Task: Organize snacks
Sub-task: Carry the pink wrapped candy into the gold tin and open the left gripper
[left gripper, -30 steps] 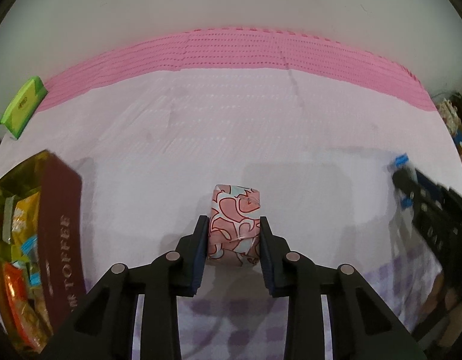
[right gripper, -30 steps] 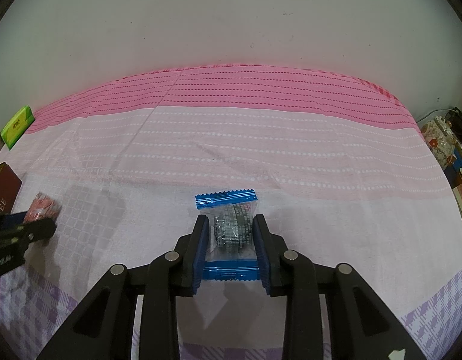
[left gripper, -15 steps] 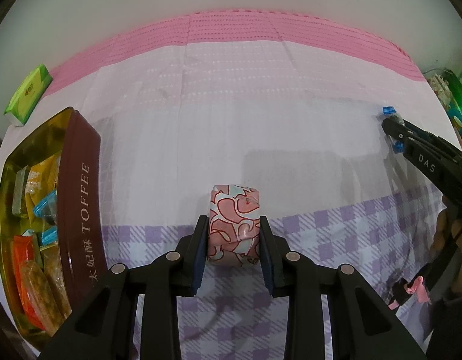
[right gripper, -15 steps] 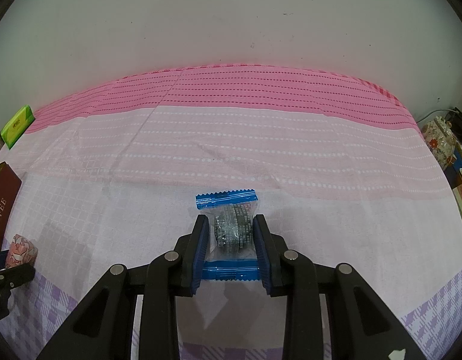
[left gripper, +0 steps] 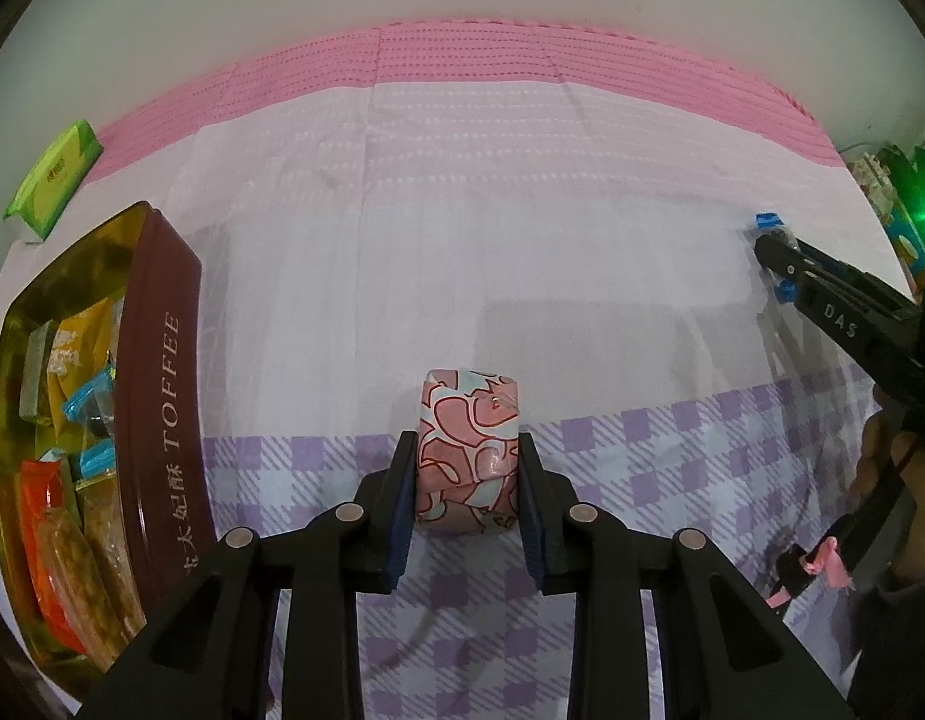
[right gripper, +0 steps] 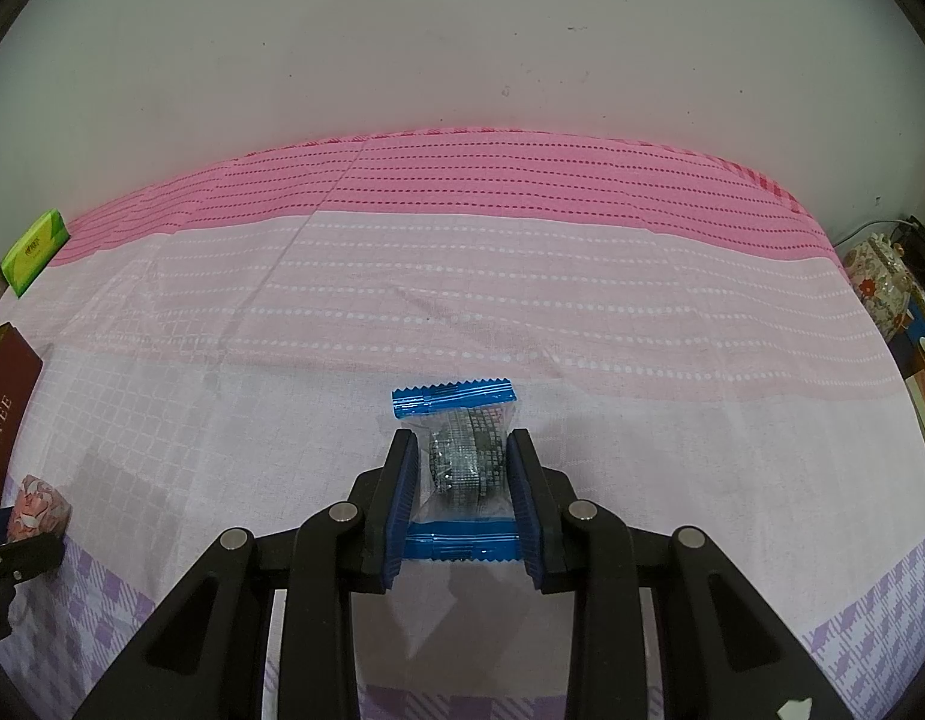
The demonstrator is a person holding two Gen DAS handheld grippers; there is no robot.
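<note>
Tabletop (right gripper: 522, 300) lay under a cloth banded pink, pale pink and purple check, with a plain wall behind it. Brown tin (left gripper: 162, 384) lettered TOFFEE stood open at the left edge, packed with orange, yellow and blue-ended snack packets. Green packet (left gripper: 54, 180) lay at the far left corner, beyond the tin and apart from it. Left tongs (left gripper: 467, 501) were clamped on a pink-patterned wrapped snack (left gripper: 467, 450), both pads pressed to its sides, over the purple check just right of the tin. Right tongs (right gripper: 462, 480) were closed on a clear packet with blue ends (right gripper: 462, 456), holding a dark round snack, well to the right of the tin; whether either snack touched the cloth could not be told.
</note>
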